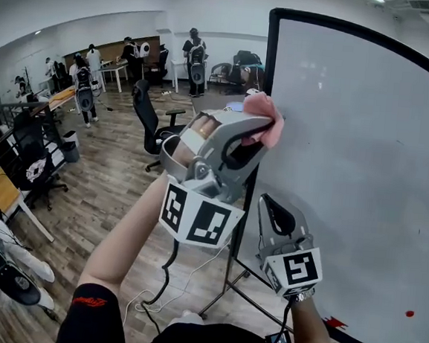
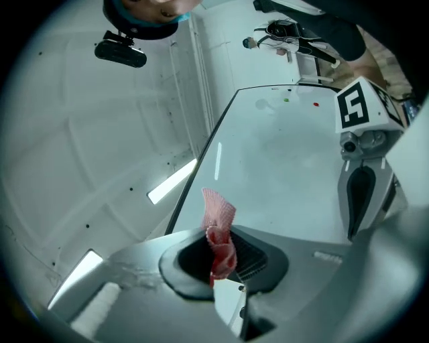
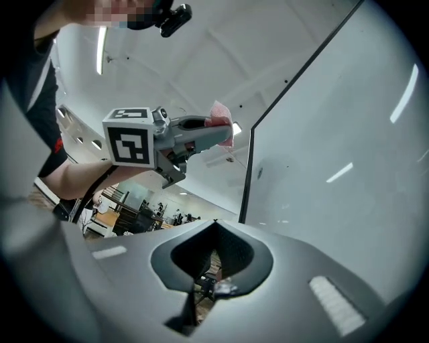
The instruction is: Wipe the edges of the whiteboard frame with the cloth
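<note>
Judging by its folds, the pink cloth (image 1: 268,116) is taken to be light, soft and limp, best gripped at its bunched middle. It is clamped in the left gripper (image 1: 256,133) against the left edge of the whiteboard frame (image 1: 270,60), near the top-left corner. Its long axis runs out past the jaws toward the board. The right gripper (image 1: 274,212), lower down, is closed on nothing.

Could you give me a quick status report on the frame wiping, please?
Left gripper shut on pink cloth. Right gripper shut, empty. Cloth by whiteboard frame left edge, contact unclear. Nothing in the way.
</note>
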